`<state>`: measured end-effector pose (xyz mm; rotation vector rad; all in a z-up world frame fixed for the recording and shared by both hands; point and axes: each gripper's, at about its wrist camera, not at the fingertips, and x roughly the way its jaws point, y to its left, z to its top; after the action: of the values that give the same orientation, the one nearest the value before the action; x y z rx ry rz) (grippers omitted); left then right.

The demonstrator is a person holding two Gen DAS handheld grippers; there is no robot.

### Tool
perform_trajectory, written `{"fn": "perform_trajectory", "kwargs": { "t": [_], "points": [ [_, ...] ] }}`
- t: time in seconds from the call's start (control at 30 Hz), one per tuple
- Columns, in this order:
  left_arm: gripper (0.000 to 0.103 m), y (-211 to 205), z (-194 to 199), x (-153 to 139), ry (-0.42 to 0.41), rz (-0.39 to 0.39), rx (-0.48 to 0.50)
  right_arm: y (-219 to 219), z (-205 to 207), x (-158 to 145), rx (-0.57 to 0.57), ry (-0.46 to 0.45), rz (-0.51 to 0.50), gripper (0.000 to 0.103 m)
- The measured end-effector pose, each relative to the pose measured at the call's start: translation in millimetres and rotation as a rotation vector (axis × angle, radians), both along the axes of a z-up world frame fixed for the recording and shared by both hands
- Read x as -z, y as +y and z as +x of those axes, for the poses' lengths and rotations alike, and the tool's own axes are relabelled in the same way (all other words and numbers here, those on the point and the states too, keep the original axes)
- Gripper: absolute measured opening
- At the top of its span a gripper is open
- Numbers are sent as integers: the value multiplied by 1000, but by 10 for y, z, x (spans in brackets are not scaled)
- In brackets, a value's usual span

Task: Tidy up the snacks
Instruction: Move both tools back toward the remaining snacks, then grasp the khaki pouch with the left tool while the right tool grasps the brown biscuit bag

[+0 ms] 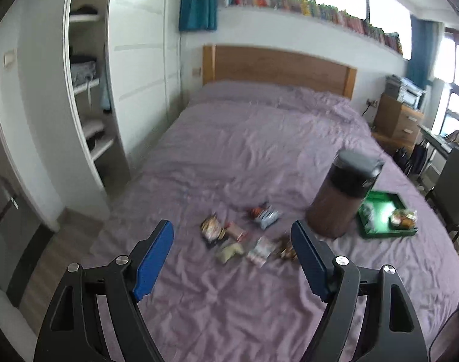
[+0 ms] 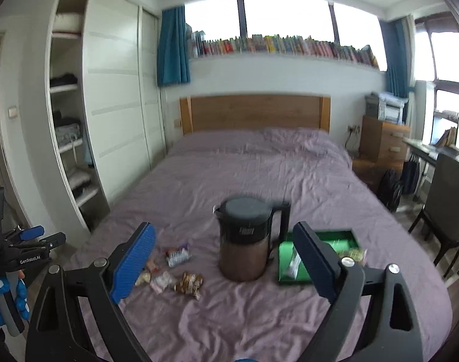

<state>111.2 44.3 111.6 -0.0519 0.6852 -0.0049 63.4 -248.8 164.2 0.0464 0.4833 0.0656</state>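
Note:
Several small snack packets (image 1: 238, 235) lie loose on the purple bedspread, also in the right wrist view (image 2: 175, 271). A green tray (image 1: 386, 211) sits to their right with a few snacks in it; it also shows in the right wrist view (image 2: 314, 253). A brown kettle with a black lid (image 1: 344, 193) stands between the packets and the tray, also in the right wrist view (image 2: 247, 241). My left gripper (image 1: 232, 259) is open and empty, above the bed just short of the packets. My right gripper (image 2: 226, 265) is open and empty, short of the kettle.
The bed (image 2: 259, 166) has a wooden headboard (image 2: 256, 114). An open wardrobe (image 2: 69, 120) stands at the left. A wooden drawer unit (image 2: 383, 141), a desk and a black chair (image 2: 449, 205) stand at the right. The left gripper shows at the far left (image 2: 27, 241).

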Motion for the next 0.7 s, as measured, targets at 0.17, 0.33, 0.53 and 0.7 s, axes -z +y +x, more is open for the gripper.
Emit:
{"fn": "perform_trajectory", "kwargs": {
  "t": [0.17, 0.33, 0.53, 0.7],
  "points": [
    [75, 116, 268, 631, 101, 44, 1, 188, 407, 645, 1, 163, -1, 103],
    [75, 141, 536, 1202, 194, 104, 39, 399, 806, 1237, -7, 294, -3, 103],
    [63, 163, 885, 1786, 273, 111, 92, 637, 1319, 1848, -18, 419, 8, 103],
    [59, 125, 1168, 2159, 301, 104, 172, 820, 1700, 2325, -26, 497, 20, 103]
  ]
}}
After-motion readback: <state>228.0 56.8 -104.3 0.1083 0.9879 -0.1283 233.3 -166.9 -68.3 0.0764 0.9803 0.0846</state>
